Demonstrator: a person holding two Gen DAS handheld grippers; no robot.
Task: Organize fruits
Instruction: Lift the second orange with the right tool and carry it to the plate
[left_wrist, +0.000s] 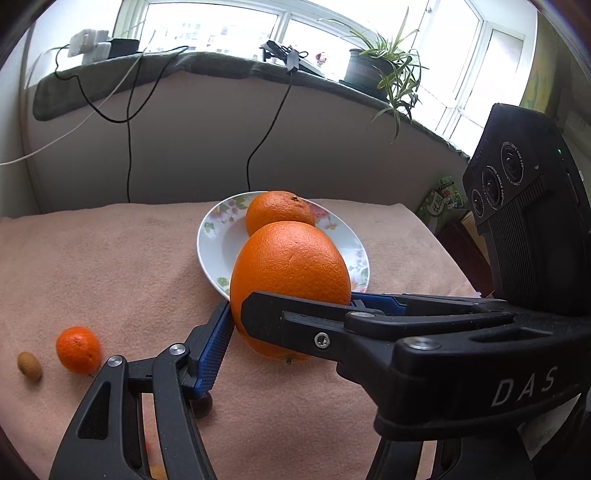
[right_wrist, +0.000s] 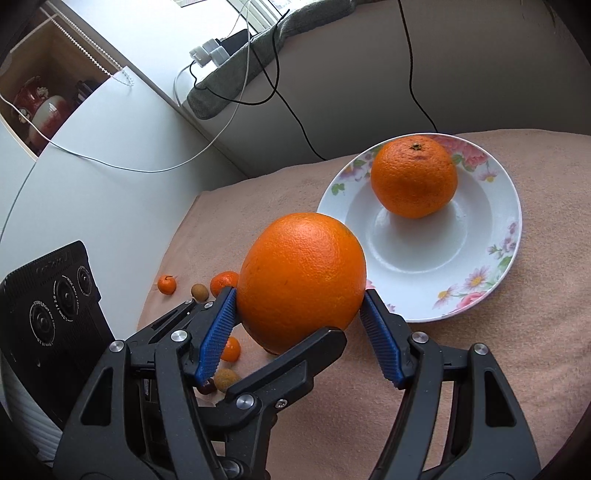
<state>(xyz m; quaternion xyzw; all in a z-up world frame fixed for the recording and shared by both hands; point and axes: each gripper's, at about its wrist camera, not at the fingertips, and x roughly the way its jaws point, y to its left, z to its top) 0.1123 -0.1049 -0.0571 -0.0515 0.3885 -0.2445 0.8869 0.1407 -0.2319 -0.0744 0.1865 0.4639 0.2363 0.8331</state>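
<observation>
A large orange (right_wrist: 301, 280) is clamped between the blue pads of my right gripper (right_wrist: 299, 306), held just left of a white floral plate (right_wrist: 491, 221). A second orange (right_wrist: 413, 175) lies in the plate. In the left wrist view the same large orange (left_wrist: 290, 277) fills the space between the fingers of my left gripper (left_wrist: 291, 306); its left blue pad (left_wrist: 214, 343) touches the fruit, and the right gripper's black arm crosses in front. The plate (left_wrist: 218, 240) and second orange (left_wrist: 279, 210) lie behind it.
A peach cloth (left_wrist: 110, 266) covers the table. A small tangerine (left_wrist: 78, 349) and a brown fruit (left_wrist: 29, 365) lie at the left; several small fruits (right_wrist: 167, 284) also show in the right wrist view. A windowsill with cables and a potted plant (left_wrist: 384, 70) runs behind.
</observation>
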